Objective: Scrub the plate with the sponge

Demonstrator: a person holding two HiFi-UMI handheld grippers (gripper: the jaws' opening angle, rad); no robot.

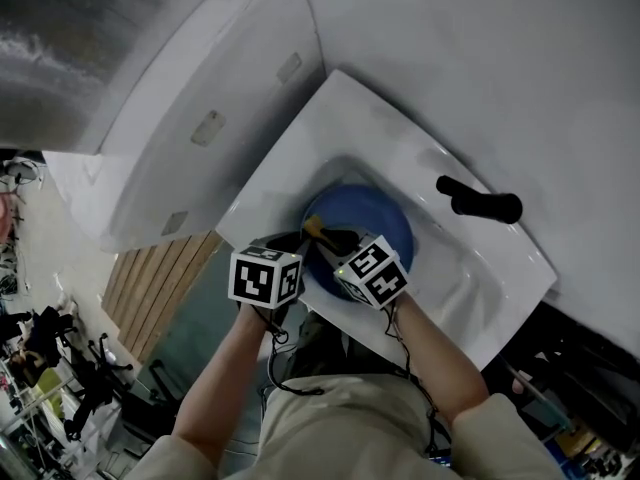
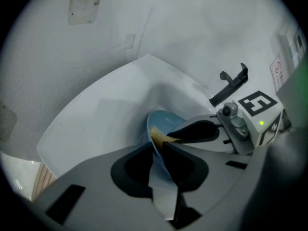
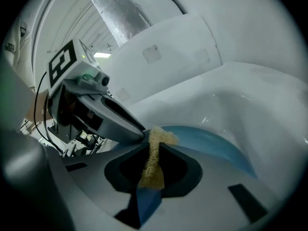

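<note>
a white wash basin point(image 1: 350, 108) is set against a plain white wall point(image 1: 500, 58), and a black tap point(image 1: 480, 201) is mounted on its rim. to the left, a slanted white panel point(image 1: 230, 58) is marked with small grey rectangular patches point(image 1: 207, 127), and a crinkled silver foil surface point(image 1: 70, 38) is seen beside it. wooden slats point(image 1: 150, 288) are seen below the basin, and a cluttered floor point(image 1: 50, 368) is spread out next to them.
</note>
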